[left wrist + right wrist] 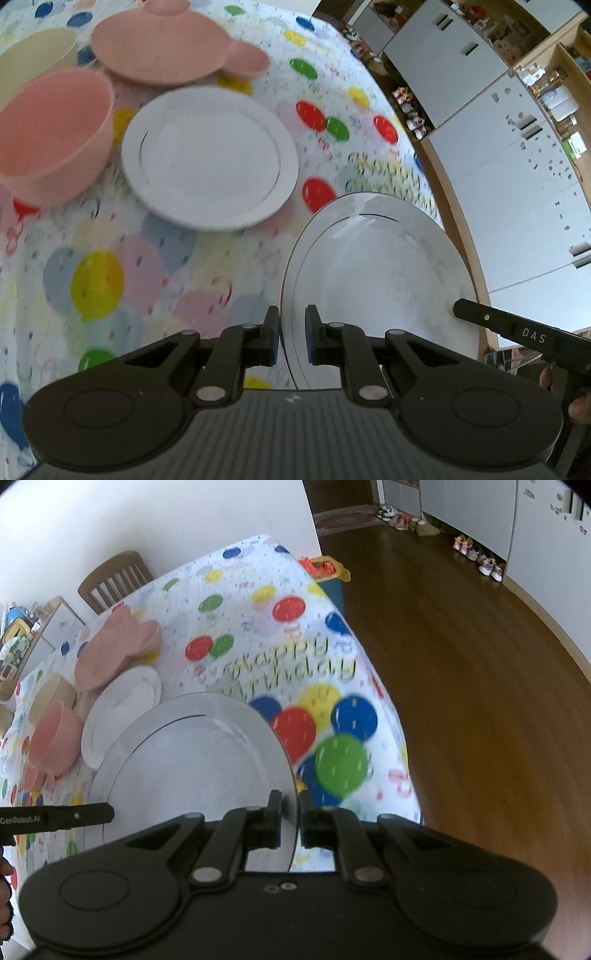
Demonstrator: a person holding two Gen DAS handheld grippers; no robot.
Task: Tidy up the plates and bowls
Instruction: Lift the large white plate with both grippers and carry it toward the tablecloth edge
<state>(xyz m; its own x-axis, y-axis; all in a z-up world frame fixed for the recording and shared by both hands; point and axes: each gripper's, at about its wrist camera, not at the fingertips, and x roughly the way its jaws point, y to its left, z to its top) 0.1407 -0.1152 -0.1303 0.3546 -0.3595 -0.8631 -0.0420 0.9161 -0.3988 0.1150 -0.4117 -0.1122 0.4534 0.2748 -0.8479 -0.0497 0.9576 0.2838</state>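
Both claws, left [291,338] and right [290,819], clamped on opposite rims of the plate [376,273]: keep it level, centre over the second plate [210,158], lower, then release together.

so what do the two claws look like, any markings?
Both are matte black: a ribbed body, two round discs, silver-pinned link arms. Left claw has blue pads; the right claw shows none clearly. White lettering on the fingers: one reads DAS, the other GenRobot.AI. No cables visible.
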